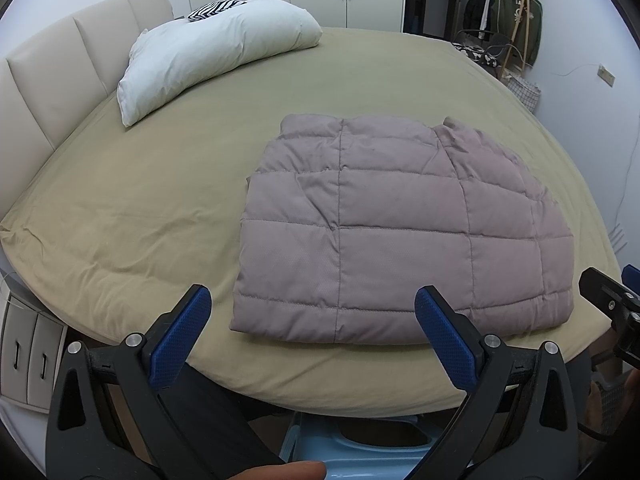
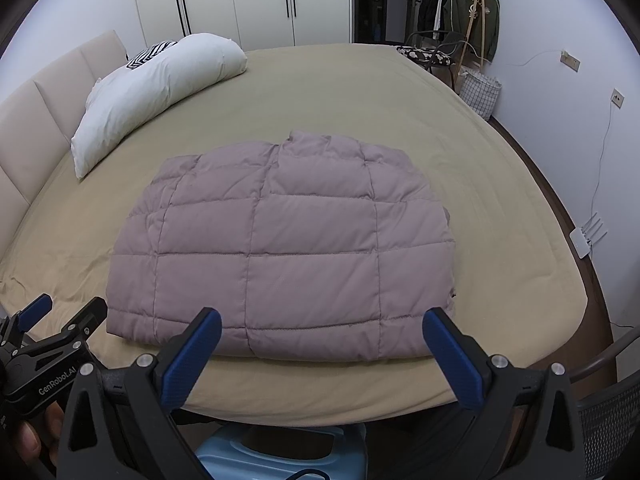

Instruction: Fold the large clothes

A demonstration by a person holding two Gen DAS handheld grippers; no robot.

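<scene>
A mauve quilted puffer jacket [image 1: 400, 232] [image 2: 288, 248] lies folded into a flat rectangle on the olive bed sheet [image 1: 160, 200] [image 2: 500, 200], close to the near edge. My left gripper [image 1: 314, 308] hovers open over the bed's near edge, with the jacket's near left corner just ahead between its blue pads; it holds nothing. In the right wrist view my right gripper [image 2: 322, 328] is open too, just short of the jacket's near hem and empty. Each gripper shows at the edge of the other's view: the right one [image 1: 612, 300], the left one [image 2: 60, 320].
A white pillow [image 1: 208, 56] [image 2: 152, 92] lies by the padded headboard [image 1: 52, 92] at the far left. White wardrobes stand behind. A clothes rack [image 2: 468, 12], a chair and a checked basket [image 2: 480, 92] stand at the far right. A light blue stool [image 2: 280, 456] is below me.
</scene>
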